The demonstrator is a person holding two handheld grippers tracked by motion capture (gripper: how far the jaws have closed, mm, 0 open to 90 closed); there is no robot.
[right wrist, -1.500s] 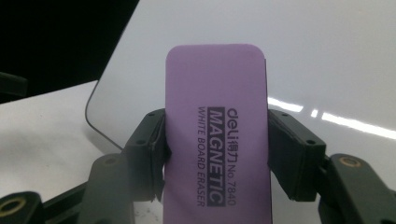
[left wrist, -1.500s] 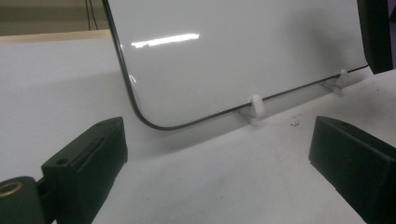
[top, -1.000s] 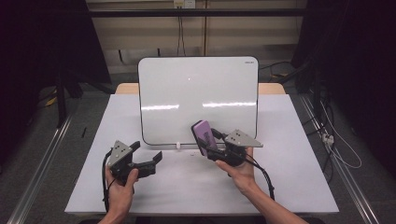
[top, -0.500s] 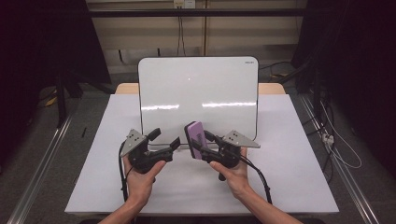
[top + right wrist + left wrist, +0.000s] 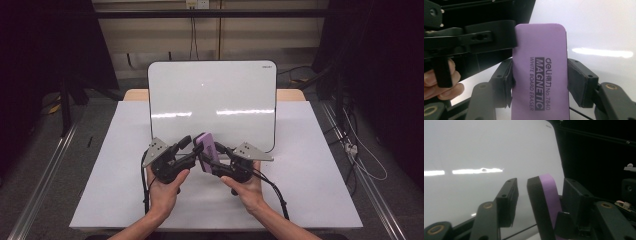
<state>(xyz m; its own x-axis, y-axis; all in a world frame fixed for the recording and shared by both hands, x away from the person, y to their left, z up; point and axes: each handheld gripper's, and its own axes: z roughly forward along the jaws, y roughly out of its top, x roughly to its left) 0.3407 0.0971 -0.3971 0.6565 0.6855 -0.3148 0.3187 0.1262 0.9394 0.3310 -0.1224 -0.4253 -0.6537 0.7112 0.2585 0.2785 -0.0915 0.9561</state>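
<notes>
A purple magnetic whiteboard eraser (image 5: 204, 145) is held above the table's middle, in front of the whiteboard (image 5: 212, 100). My right gripper (image 5: 212, 159) is shut on it, its pads (image 5: 576, 82) pressing the eraser's (image 5: 540, 50) two long sides. My left gripper (image 5: 190, 148) comes in from the left and its jaws have just been closing, with the eraser's free end (image 5: 549, 197) between them. In the left gripper view a narrow gap still separates the left-hand pad (image 5: 507, 200) from the eraser's black backing.
The whiteboard (image 5: 474, 150) leans up at the back of the white table sheet (image 5: 110, 165). Cables trail from both grippers toward the person. Dark floor, rails and loose cables (image 5: 360, 155) surround the table.
My left gripper has moved right, from the table's left part to the eraser, and its jaws have narrowed around the eraser's end. The right gripper and eraser have shifted slightly left.
</notes>
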